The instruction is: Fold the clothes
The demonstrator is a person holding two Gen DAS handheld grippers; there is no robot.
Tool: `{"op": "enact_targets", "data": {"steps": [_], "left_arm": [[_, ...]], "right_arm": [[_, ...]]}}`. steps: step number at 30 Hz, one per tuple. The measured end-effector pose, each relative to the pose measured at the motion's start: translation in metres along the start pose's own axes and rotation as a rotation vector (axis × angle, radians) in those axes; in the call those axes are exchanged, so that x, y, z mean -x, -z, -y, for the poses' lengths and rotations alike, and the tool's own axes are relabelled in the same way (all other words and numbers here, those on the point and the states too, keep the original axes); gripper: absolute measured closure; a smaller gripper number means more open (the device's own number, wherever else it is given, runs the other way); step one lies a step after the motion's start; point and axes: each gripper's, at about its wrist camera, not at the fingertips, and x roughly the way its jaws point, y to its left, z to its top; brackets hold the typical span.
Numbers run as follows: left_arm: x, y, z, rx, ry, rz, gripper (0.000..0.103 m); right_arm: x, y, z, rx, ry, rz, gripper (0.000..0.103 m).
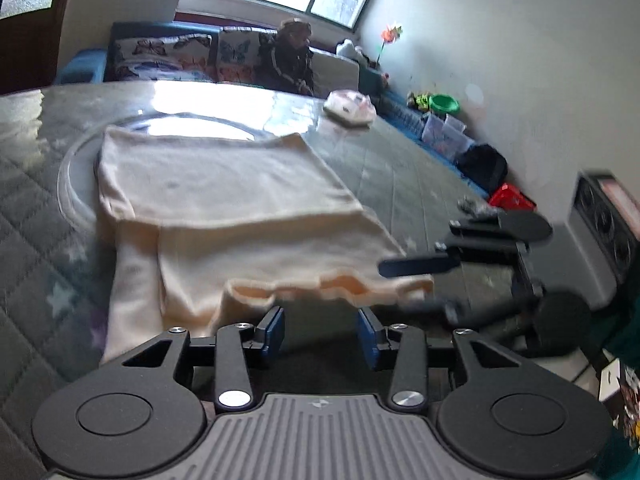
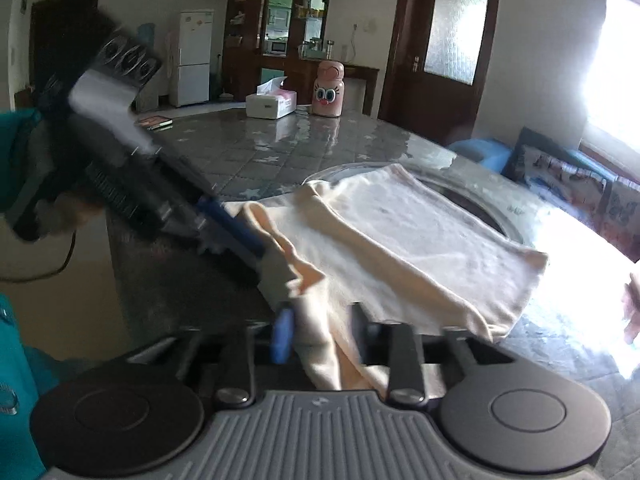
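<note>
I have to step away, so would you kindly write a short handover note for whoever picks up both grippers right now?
Left gripper: jaws apart, nothing pinched, just short of the near hem of the cream garment.
Right gripper: jaws apart with the garment's near corner lying between them; the blur hides whether the pads press on it.
Garment: spread on the grey quilted table, its far part over a round glass turntable, with one layer folded over the top.
Done: a first fold, apparently.
Left: take the near hem with both grippers, fold it away from you, then flatten.
</note>
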Motion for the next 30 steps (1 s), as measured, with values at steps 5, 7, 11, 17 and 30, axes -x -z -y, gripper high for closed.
{"op": "enact_targets", "data": {"steps": [5,7,11,17,30], "left_arm": [[-0.003,-0.004,-0.003,-0.008,-0.008,0.002,0.061],[-0.004,-0.003,-0.004,-0.015,-0.01,-0.002,0.061],[0.008,0.007,0.0,-0.074,-0.037,0.004,0.058],[0.03,0.025,-0.001,-0.186,-0.147,0.031,0.052],[0.009,0.04,-0.005,-0.455,-0.302,0.056,0.053]], "right_arm": [[-0.008,0.008,-0.011,0.085,0.02,-0.026,0.059],[-0.013,0.009,-0.014,0.102,0.026,-0.025,0.06],[-0.025,0.006,-0.018,0.127,0.04,-0.018,0.081],[-0.024,-0.006,0.007,-0.057,-0.023,-0.013,0.092],[-0.015,-0.019,0.018,-0.141,-0.037,0.012,0.093]]}}
